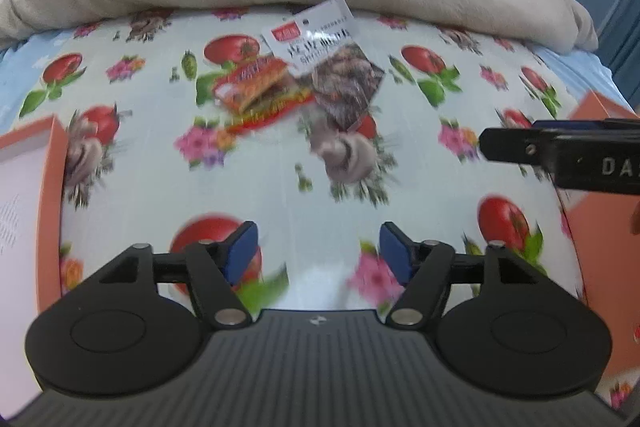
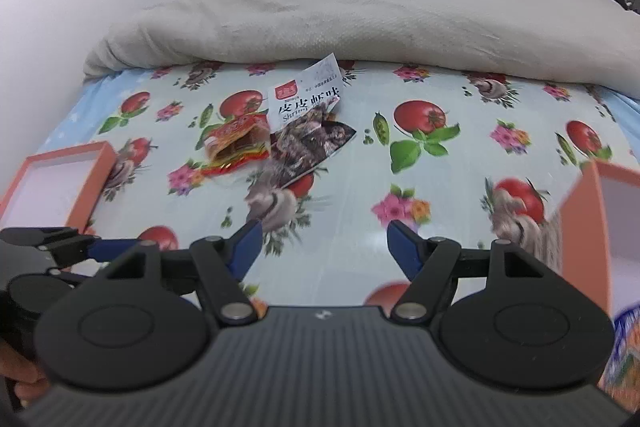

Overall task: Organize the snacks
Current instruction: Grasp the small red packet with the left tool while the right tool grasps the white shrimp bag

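Snacks, two packets: red (image 1: pixel 256 87) touching shrimp (image 1: pixel 324 59), far centre between two boxes (image 2: pixel 60 183) (image 2: pixel 600 227); both grippers (image 1: pixel 318 255) (image 2: pixel 324 247) wide, empty.

Two snack packets lie far: one red packet (image 2: pixel 236 141), one shrimp packet (image 2: pixel 310 121). Two orange boxes: left box (image 2: pixel 56 183), right box (image 2: pixel 596 227).

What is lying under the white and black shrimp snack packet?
The white and black shrimp snack packet overlaps the red snack packet and the tomato-print tablecloth. Anything beneath its middle is hidden.
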Tool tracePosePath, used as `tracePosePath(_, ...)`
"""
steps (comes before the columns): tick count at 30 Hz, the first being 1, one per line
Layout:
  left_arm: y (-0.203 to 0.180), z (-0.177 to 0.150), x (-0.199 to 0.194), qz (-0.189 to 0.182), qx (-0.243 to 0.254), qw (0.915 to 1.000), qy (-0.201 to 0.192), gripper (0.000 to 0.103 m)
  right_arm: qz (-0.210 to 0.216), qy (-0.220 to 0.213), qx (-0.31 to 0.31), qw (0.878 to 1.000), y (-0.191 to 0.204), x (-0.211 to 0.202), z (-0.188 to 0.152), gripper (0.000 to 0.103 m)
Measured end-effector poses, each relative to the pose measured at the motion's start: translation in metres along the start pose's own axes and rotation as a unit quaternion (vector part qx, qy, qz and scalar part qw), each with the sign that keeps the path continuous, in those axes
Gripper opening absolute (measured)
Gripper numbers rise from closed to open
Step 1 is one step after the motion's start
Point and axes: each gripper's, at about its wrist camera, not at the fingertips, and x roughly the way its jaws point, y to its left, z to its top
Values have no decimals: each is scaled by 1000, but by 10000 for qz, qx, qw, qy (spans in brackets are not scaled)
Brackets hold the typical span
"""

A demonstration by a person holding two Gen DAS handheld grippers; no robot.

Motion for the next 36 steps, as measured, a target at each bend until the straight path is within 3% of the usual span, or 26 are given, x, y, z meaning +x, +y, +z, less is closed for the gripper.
tracePosePath(11,30,60,55,368,41,9988,-310,79,79,175,-113,9998,-14,77,55,71)
tracePosePath(20,40,83,98,638,250,9971,-334,79,265,410,-206,9986,-13,134,78,71)
tracePosePath(26,51,98,117,619,244,9970,-389,79,393,423,-388,9976,-8,157,88,71)
tracePosePath(30,46,102,126,452,607,9964,-391,79,379,514,-374,9973,-10,171,88,70)
tracePosePath(36,38,108,133,525,1122,9913,-439,79,536,530,-244,9969,-17,179,84,72)
